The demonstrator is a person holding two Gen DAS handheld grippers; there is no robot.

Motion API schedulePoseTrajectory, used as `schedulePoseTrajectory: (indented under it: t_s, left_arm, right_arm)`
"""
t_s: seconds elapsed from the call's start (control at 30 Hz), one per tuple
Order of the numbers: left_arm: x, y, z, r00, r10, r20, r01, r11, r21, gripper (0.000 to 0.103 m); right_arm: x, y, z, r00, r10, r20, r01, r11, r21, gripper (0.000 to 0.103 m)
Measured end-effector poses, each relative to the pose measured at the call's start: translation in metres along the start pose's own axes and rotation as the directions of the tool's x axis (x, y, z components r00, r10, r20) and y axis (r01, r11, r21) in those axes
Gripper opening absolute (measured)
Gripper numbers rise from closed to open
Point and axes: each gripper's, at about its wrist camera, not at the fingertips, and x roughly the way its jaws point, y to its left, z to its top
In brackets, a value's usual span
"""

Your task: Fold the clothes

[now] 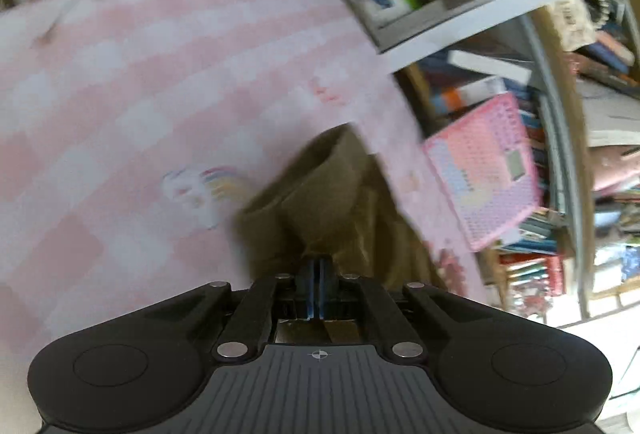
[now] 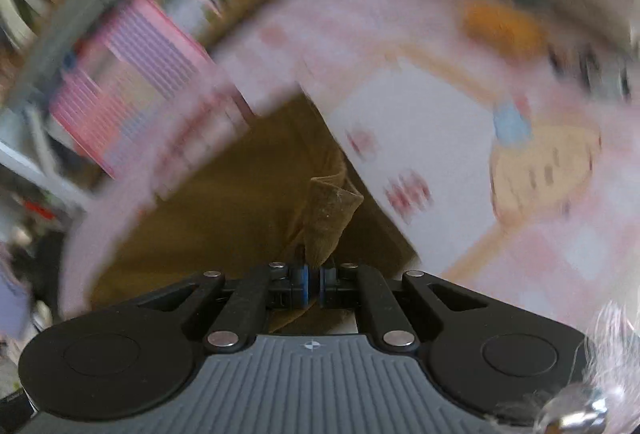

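Observation:
An olive-brown garment [image 1: 320, 194] lies bunched on a pink and white checked bedspread [image 1: 140, 94]. My left gripper [image 1: 319, 270] is shut on a fold of this cloth, which rises in front of the blue pads. In the right wrist view the same brown garment [image 2: 240, 194] spreads over the pink bedspread [image 2: 440, 138]. My right gripper [image 2: 314, 274] is shut on a pointed corner of the cloth [image 2: 330, 210], which stands up between the pads. Both views are blurred.
A pink perforated board [image 1: 488, 174] leans beside the bed against shelves packed with books [image 1: 560, 234]. A cluttered grey shelf edge [image 1: 400, 2] lies beyond the bed's far corner. The bedspread carries cartoon prints [image 2: 540, 162].

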Motion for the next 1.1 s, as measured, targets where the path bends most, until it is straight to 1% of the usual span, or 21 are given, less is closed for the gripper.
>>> schedulePoseTrajectory:
  t_s: [0.07,0.13,0.17,0.23,0.27,0.3,0.33,0.37,0.4,0.47,0.53,0.63,0.67,0.7,0.73,0.8,0.87,0.93,1.0,1.03,1.1]
  left_arm:
    - [-0.001,-0.002,-0.004,1.000,0.005,0.005,-0.005,1.000,0.014,0.001]
    - [-0.006,-0.004,-0.004,1.000,0.003,0.007,-0.003,1.000,0.022,0.001]
    - [-0.009,-0.004,-0.003,1.000,0.005,0.007,-0.005,1.000,0.024,0.003]
    - [-0.012,-0.002,-0.001,1.000,0.021,0.006,-0.021,1.000,0.007,0.007]
    - [-0.014,0.001,-0.001,1.000,0.021,0.012,-0.021,1.000,-0.015,0.015]
    - [-0.015,0.005,-0.002,1.000,0.018,0.018,-0.017,0.999,-0.045,0.030]
    - [-0.016,0.009,-0.003,1.000,0.014,0.023,-0.012,0.997,-0.074,0.040]
    - [-0.016,0.014,-0.004,1.000,0.006,0.019,-0.004,0.995,-0.098,0.060]
    - [-0.013,0.019,-0.006,1.000,0.000,0.004,0.000,0.992,-0.124,0.066]
    - [-0.001,0.021,-0.008,0.999,-0.010,-0.036,0.004,0.986,-0.167,0.066]
    - [0.010,0.017,-0.008,0.999,-0.030,-0.031,0.024,0.982,-0.185,0.069]
    - [0.022,0.006,-0.008,1.000,-0.018,0.008,0.019,0.979,-0.203,0.065]
    - [0.026,0.002,-0.007,1.000,0.008,0.022,-0.003,0.979,-0.203,0.056]
    - [0.030,-0.003,-0.006,0.999,0.031,0.035,-0.024,0.979,-0.201,0.029]
    - [0.034,-0.010,-0.003,0.999,0.038,0.038,-0.031,0.984,-0.173,0.024]
    - [0.042,-0.024,0.003,0.998,0.047,0.047,-0.041,0.993,-0.111,0.015]
    - [0.029,-0.059,0.010,0.994,-0.047,0.100,0.042,0.998,0.048,0.012]
    - [0.006,-0.089,0.011,0.974,-0.168,0.152,0.138,0.972,0.190,0.008]
    - [-0.003,-0.080,0.013,0.967,-0.165,0.196,0.128,0.973,0.190,0.008]
    - [-0.005,-0.074,0.014,0.964,-0.156,0.214,0.117,0.976,0.183,0.007]
    - [0.015,-0.035,0.023,0.987,0.008,0.158,-0.015,0.999,0.042,0.000]
  right_arm:
    - [0.004,-0.001,-0.007,1.000,-0.023,0.003,0.023,1.000,-0.003,0.009]
    - [-0.001,-0.001,-0.008,0.999,-0.042,0.026,0.043,0.999,0.000,0.028]
    - [-0.005,-0.001,-0.009,0.997,-0.058,0.042,0.058,0.998,-0.002,0.034]
    - [-0.015,-0.005,-0.010,0.992,-0.098,0.085,0.098,0.995,-0.006,0.037]
    - [-0.017,-0.009,-0.010,0.990,-0.108,0.088,0.109,0.994,0.003,0.038]
    - [-0.019,-0.014,-0.010,0.989,-0.117,0.089,0.117,0.993,0.013,0.038]
    - [-0.020,-0.018,-0.010,0.990,-0.116,0.084,0.114,0.993,0.027,0.038]
    - [-0.021,-0.020,-0.010,0.991,-0.109,0.079,0.107,0.994,0.033,0.038]
    - [-0.020,-0.020,-0.010,0.992,-0.101,0.074,0.099,0.994,0.036,0.038]
    - [-0.020,-0.021,-0.010,0.994,-0.086,0.065,0.084,0.996,0.042,0.037]
    - [-0.016,-0.017,-0.010,0.995,-0.083,0.056,0.081,0.996,0.030,0.034]
    - [-0.007,-0.008,-0.006,0.994,-0.090,0.059,0.090,0.996,0.012,0.033]
    - [-0.005,-0.006,-0.004,0.994,-0.092,0.059,0.092,0.996,0.005,0.029]
    - [-0.001,-0.004,-0.001,0.995,-0.086,0.053,0.087,0.996,-0.002,0.019]
    - [0.005,-0.002,0.002,0.996,-0.073,0.043,0.073,0.997,-0.007,0.014]
    - [0.015,0.004,0.011,0.998,-0.054,0.043,0.056,0.998,-0.034,0.010]
    - [0.025,0.012,0.023,0.998,-0.046,0.049,0.050,0.997,-0.064,0.010]
    - [0.032,0.023,0.035,0.998,-0.027,0.062,0.032,0.996,-0.077,0.009]
    - [0.035,0.033,0.041,0.996,0.008,0.083,0.001,0.994,-0.105,0.009]
    - [0.038,0.037,0.042,0.996,0.016,0.085,-0.006,0.993,-0.116,0.009]
    - [0.047,0.044,0.043,0.997,0.023,0.075,-0.013,0.991,-0.130,0.009]
